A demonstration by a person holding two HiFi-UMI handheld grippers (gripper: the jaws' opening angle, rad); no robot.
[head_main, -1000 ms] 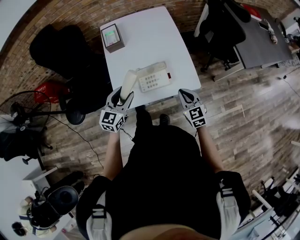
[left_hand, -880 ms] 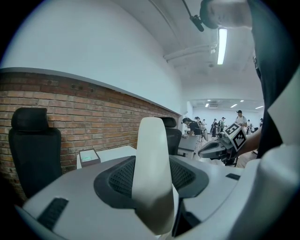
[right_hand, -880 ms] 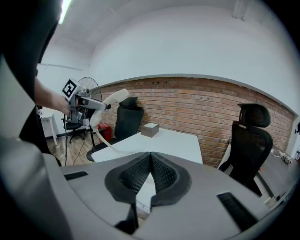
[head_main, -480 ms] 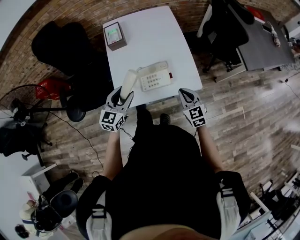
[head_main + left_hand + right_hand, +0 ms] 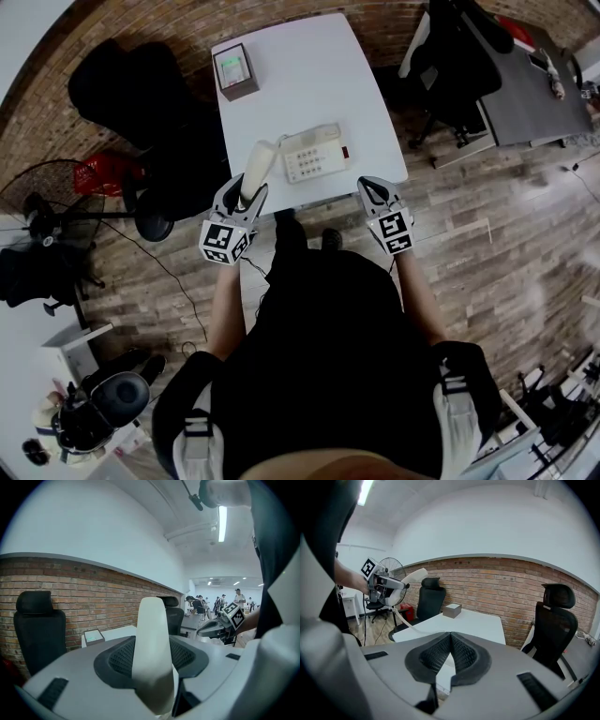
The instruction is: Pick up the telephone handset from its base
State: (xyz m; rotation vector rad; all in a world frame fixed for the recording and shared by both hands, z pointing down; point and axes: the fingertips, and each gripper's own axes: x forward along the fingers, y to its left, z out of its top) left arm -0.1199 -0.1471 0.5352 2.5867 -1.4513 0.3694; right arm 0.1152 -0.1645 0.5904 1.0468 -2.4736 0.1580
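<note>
Filling the lower half of the head view: person's dark torso (image 5: 328,366), cutting off the floor beneath and the table's near edge.

In the upper middle: white table (image 5: 309,75), far end cut by the frame edge. Black chairs to its left and upper right, details lost in shadow.

On the table's lower part: telephone base (image 5: 314,153), keypad up, key labels too small to read. Near the table's upper left corner: small box (image 5: 235,71), greenish top, contents unreadable.

Just left of the base: handset (image 5: 258,166), off the base, tilted up. Lower end swallowed by the left gripper (image 5: 246,194). In the left gripper view, jaws clamped on both sides of the handset; base hidden behind the gripper body there.

Right of the base, near the table's lower right corner: right gripper (image 5: 373,187). In the right gripper view, pads closed tip to tip, nothing between them.

Upper left of the right gripper view: handset held in the air, thin cord (image 5: 405,623) trailing to the table, its far end hidden.
</note>
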